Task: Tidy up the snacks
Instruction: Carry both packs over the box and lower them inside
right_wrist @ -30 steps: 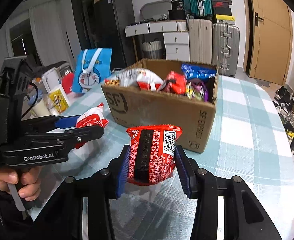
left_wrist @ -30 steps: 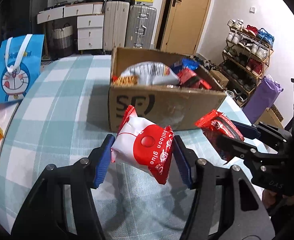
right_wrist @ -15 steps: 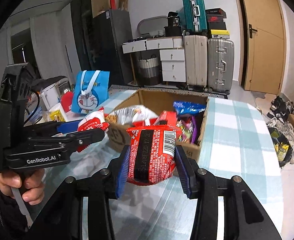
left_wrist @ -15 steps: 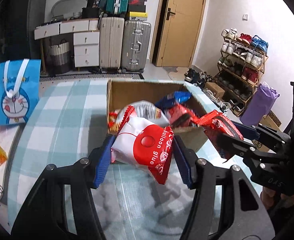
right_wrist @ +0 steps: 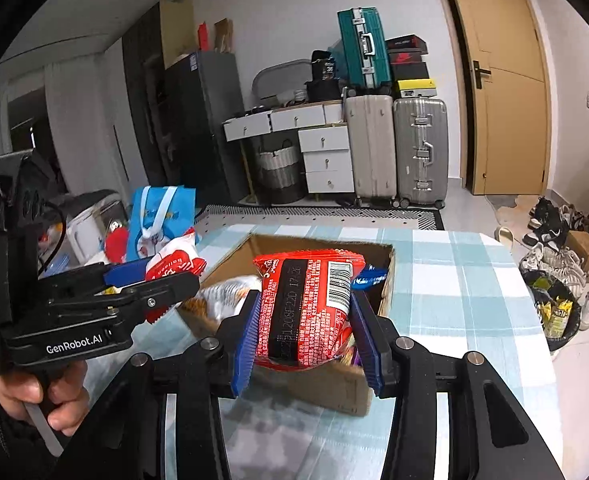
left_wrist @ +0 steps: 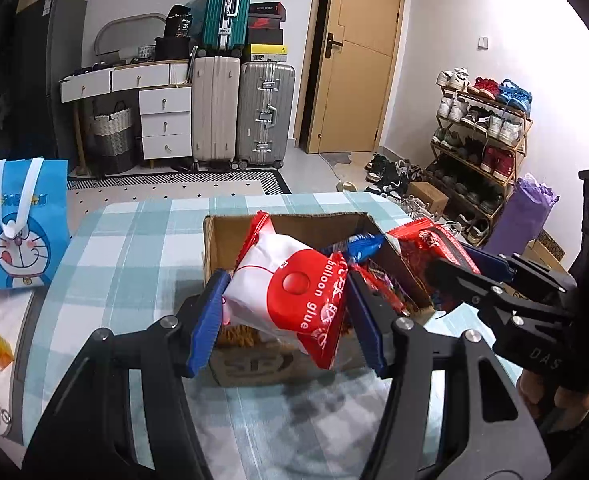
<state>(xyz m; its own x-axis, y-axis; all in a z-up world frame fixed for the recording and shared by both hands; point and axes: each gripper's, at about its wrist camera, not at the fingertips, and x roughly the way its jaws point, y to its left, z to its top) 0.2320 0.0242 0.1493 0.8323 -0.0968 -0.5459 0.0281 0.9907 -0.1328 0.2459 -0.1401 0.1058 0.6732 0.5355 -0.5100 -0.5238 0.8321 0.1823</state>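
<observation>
My left gripper [left_wrist: 288, 312] is shut on a white and red snack bag [left_wrist: 290, 292] printed "balloon glue" and holds it above the near edge of the open cardboard box [left_wrist: 286, 224]. My right gripper [right_wrist: 304, 336] is shut on a red snack packet with a black stripe and barcode [right_wrist: 306, 308] and holds it above the same box [right_wrist: 386, 280]. The box holds several snack packs, among them a blue one [left_wrist: 358, 246]. Each gripper also shows in the other's view, the right one [left_wrist: 454, 264] and the left one [right_wrist: 166, 276], each with its packet.
The box sits on a table with a blue and white checked cloth [left_wrist: 134, 240]. A blue Doraemon bag [left_wrist: 18, 224] stands at the table's left edge. Suitcases [left_wrist: 242, 112], drawers and a shoe rack [left_wrist: 478, 136] stand behind on the floor.
Both grippers have risen and moved forward with their packets, from in front of the box's side wall to above its open top.
</observation>
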